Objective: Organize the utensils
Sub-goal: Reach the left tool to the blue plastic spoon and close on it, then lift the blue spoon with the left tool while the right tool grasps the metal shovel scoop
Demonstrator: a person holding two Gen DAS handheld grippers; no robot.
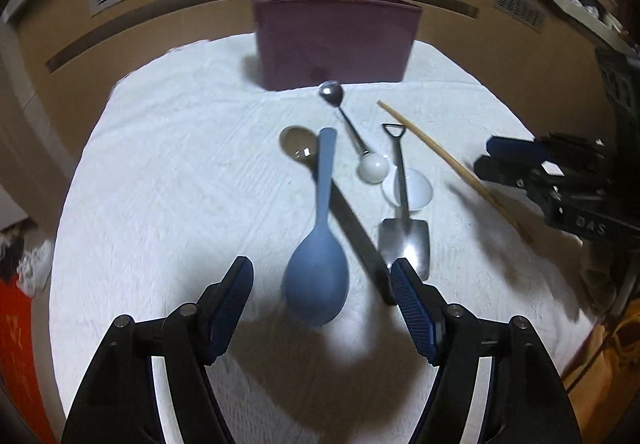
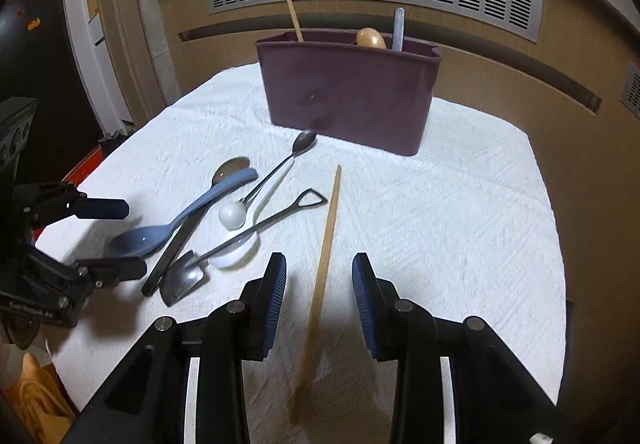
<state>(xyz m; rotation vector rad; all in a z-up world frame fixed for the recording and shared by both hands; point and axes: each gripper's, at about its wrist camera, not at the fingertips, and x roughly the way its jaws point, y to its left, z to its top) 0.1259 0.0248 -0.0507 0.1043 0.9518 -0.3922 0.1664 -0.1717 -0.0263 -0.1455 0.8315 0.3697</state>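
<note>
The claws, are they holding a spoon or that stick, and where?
Nothing is held. The left claw is open around the blue spoon's bowl; the right claw is open astride the wooden stick. No pad touches either.

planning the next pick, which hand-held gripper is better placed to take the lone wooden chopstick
Right. The right hand-held gripper already straddles the wooden chopstick, jaws open. The left hand-held gripper is over the blue spoon.

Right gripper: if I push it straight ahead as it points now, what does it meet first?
Most likely the wooden chopstick, lying lengthwise between the open right gripper fingers, on the white cloth. Untouched so far; depth is hard to judge.
</note>
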